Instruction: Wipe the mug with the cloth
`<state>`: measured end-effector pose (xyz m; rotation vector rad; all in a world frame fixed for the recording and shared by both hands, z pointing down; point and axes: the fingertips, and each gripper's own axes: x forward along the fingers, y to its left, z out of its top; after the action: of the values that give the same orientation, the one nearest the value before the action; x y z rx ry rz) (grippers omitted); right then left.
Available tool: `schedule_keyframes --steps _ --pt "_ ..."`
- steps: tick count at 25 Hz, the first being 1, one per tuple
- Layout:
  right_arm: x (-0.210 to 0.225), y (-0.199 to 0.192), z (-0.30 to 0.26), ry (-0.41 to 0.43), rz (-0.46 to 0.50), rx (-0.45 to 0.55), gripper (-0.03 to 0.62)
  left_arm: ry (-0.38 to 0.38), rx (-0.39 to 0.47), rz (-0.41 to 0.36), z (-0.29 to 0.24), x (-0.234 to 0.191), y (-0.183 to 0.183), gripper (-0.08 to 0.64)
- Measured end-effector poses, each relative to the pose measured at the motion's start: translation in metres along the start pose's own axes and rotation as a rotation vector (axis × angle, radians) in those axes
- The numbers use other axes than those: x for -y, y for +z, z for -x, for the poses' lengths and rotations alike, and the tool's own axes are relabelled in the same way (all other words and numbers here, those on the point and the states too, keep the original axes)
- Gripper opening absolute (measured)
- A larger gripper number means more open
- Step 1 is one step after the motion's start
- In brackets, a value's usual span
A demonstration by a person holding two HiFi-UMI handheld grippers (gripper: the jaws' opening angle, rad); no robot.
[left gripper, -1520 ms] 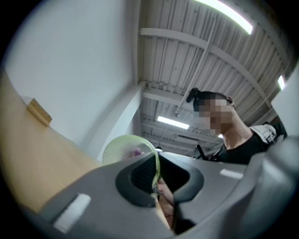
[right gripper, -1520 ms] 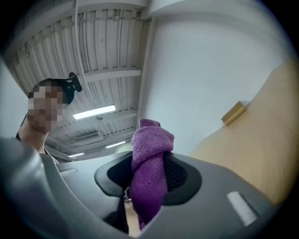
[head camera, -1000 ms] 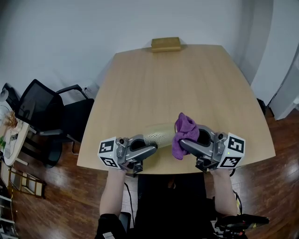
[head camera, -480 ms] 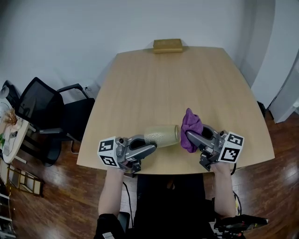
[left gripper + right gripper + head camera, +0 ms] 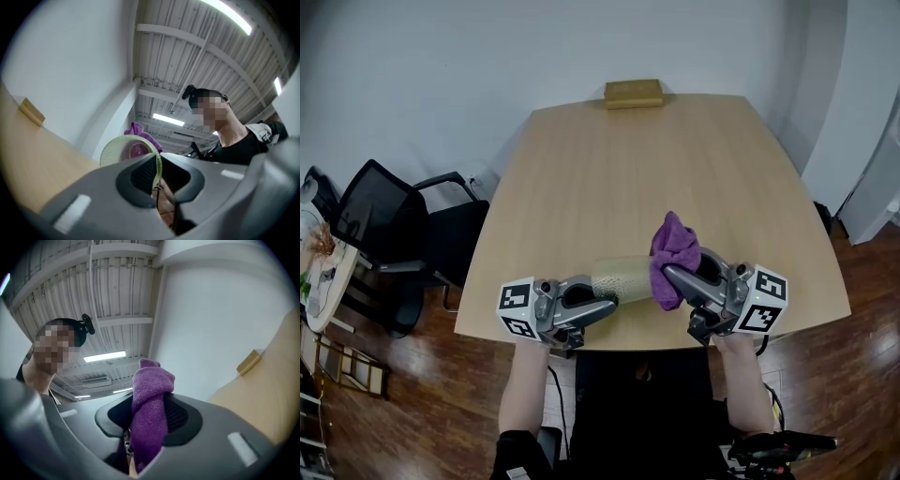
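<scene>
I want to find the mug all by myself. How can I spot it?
Look at the big wooden table and go to its near edge. The mug is tipped sideways there, its rim pinched by the left tongs. It is pale yellow-green, hard and round, right beside the floppy purple cloth.

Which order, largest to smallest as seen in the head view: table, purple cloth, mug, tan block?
1. table
2. purple cloth
3. mug and tan block: look alike; mug partly covered, block farther away, so unranked.
</scene>
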<state>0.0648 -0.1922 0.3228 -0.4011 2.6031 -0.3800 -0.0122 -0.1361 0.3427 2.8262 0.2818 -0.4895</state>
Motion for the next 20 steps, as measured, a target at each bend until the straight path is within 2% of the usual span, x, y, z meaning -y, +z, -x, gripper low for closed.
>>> schedule_keyframes --steps 3,5,8,11,16,20 --pt "0.014 -0.005 0.005 -0.038 -0.013 -0.004 0.144 -0.008 -0.004 -0.003 0.001 0.003 -0.001 0.044" --pt "0.031 -0.011 0.010 -0.102 -0.023 -0.027 0.144 0.007 -0.002 -0.002 0.004 0.001 0.000 0.043" --pt "0.060 -0.019 0.018 -0.224 -0.067 -0.047 0.144 0.079 -0.011 0.002 0.012 -0.015 0.003 0.040" --pt "0.079 -0.019 0.032 -0.284 -0.122 -0.021 0.144 0.170 -0.036 -0.008 0.015 -0.037 -0.001 0.041" --pt "0.094 -0.010 0.044 -0.307 -0.157 0.013 0.144 0.314 -0.191 -0.076 0.018 -0.075 -0.009 0.041" --pt "0.107 -0.006 0.044 -0.280 -0.208 0.027 0.144 0.395 -0.319 -0.160 0.025 -0.114 -0.007 0.041"
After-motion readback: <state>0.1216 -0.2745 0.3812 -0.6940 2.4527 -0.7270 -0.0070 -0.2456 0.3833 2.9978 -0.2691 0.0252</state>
